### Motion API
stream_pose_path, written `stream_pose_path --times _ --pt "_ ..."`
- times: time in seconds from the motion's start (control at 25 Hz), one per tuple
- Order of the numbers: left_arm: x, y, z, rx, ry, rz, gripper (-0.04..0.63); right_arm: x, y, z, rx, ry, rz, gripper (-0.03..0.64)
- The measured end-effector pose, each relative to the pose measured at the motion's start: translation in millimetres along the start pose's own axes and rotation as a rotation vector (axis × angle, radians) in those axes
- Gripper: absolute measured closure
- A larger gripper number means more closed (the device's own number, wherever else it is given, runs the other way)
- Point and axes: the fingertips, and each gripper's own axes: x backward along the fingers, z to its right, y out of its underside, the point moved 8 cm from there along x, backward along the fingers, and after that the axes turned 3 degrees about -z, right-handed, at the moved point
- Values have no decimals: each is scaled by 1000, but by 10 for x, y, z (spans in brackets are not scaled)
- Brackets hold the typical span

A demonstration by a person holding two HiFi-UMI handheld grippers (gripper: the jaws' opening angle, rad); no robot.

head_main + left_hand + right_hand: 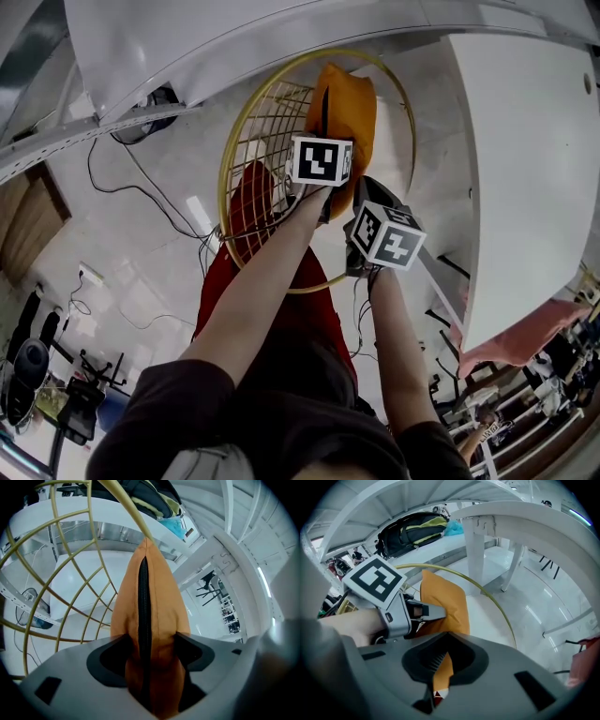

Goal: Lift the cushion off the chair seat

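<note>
An orange cushion (343, 108) with a black zip (143, 602) stands on edge inside the round gold wire chair (246, 131). In the left gripper view the cushion's zipped edge (159, 616) runs up between the jaws, and both pads press its sides. The left gripper (322, 161) sits at the cushion's near end. My right gripper (370, 202) is just to its right and lower. Its jaws (449, 637) meet at the tips with a strip of the orange cushion (443, 602) and a small tag between them. The left gripper (436, 612) shows there against the cushion.
A red fabric (253, 202) lies in the chair beneath the arms. White tables (525, 169) stand at the right and behind the chair. A black backpack (412, 531) lies on one table. Cables (141, 187) trail over the shiny floor at the left.
</note>
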Motion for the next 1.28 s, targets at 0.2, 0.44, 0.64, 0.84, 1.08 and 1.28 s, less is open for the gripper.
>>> stream_pose_path --times 0.2,0.44,0.64,0.84,1.08,1.28 --pt "-14 -18 53 -39 -14 -17 340 57 83 44 -24 15 4 598" --pt "51 31 121 -64 4 21 399 187 209 120 -50 40 31 598" --pt "127 68 190 -86 30 58 422 293 328 150 -99 47 65 598" --pt "284 100 349 -151 67 88 426 438 418 115 -111 51 97 598" --pt "618 231 466 -200 95 151 428 677 428 132 -112 52 165 598" --pt "956 299 593 -248 105 221 430 920 438 126 -101 52 222 598"
